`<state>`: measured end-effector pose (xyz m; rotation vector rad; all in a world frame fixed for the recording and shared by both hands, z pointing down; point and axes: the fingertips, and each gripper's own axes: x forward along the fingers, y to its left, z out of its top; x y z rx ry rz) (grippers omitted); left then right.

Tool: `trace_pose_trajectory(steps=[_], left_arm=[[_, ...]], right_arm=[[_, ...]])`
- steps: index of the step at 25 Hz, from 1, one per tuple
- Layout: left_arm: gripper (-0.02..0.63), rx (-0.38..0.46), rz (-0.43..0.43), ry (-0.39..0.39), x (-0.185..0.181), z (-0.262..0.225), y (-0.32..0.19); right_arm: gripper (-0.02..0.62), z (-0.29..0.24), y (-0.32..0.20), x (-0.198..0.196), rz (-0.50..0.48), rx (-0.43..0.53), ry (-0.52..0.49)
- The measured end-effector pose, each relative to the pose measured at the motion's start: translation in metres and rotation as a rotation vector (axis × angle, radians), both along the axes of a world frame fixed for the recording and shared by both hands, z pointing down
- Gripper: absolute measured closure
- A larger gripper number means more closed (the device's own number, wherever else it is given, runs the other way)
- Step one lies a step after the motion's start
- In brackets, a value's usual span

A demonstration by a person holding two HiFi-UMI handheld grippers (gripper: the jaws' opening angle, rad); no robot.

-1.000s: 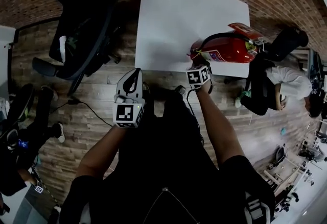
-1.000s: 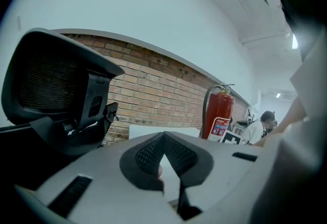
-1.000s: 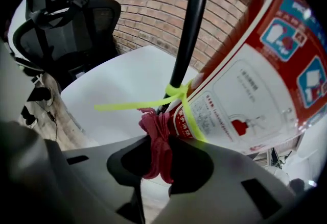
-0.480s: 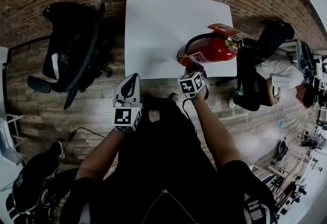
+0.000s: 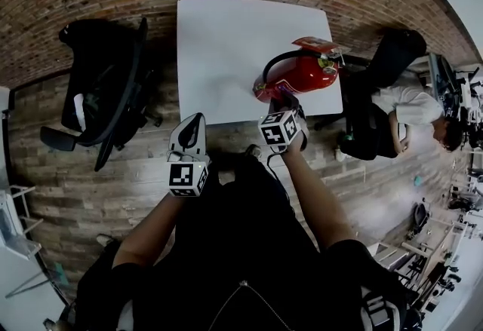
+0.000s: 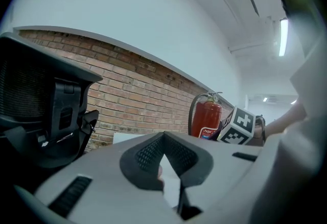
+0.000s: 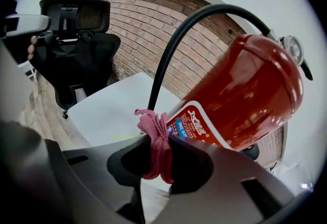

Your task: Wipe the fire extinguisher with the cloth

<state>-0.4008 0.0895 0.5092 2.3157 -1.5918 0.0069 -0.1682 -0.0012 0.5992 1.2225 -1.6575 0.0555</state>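
Observation:
A red fire extinguisher (image 5: pixel 302 73) with a black hose stands on the white table (image 5: pixel 226 43), near its front right corner. My right gripper (image 5: pixel 278 105) is just in front of the extinguisher's lower end. It is shut on a bunched pink cloth (image 7: pixel 156 146), which sits right by the label of the extinguisher (image 7: pixel 245 90). My left gripper (image 5: pixel 192 126) hangs off the table's front edge, to the left and apart from the extinguisher. In the left gripper view its jaws (image 6: pixel 166 162) are together with nothing between them, and the extinguisher (image 6: pixel 205 116) shows beyond.
A black office chair (image 5: pixel 106 88) stands left of the table, also in the right gripper view as the chair (image 7: pixel 76 39). A seated person (image 5: pixel 407 107) is just right of the table's corner. Brick wall behind, wooden floor below.
The head view has swung, so table and extinguisher sit further left in it. My right gripper has stayed at the extinguisher's lower end. The left gripper has hardly moved.

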Motion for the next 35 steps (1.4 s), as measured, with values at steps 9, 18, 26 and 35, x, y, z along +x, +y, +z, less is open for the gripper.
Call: trace_pose_trajectory(steps=[9,18,26,35], left_arm=[[0.576,0.030,0.015,0.009,0.004,-0.011,-0.008],[0.576,0.059,0.021,0.013,0.005,-0.025,-0.019],[0.576,0.068,0.035,0.022,0.018,-0.030,-0.027],[0.577,0.054,0.016,-0.016,0.038,-0.031,-0.031]], right_arm=[[0.495,-0.069,-0.006,-0.009,-0.036,0.115,0.003],[0.495,-0.152,-0.008,-0.019,-0.111,0.290,0.060],[0.495,-0.210,-0.006,-0.024,-0.246,0.534,0.329],[0.495,-0.208,0.005,0.015,-0.345,0.585,0.477]])
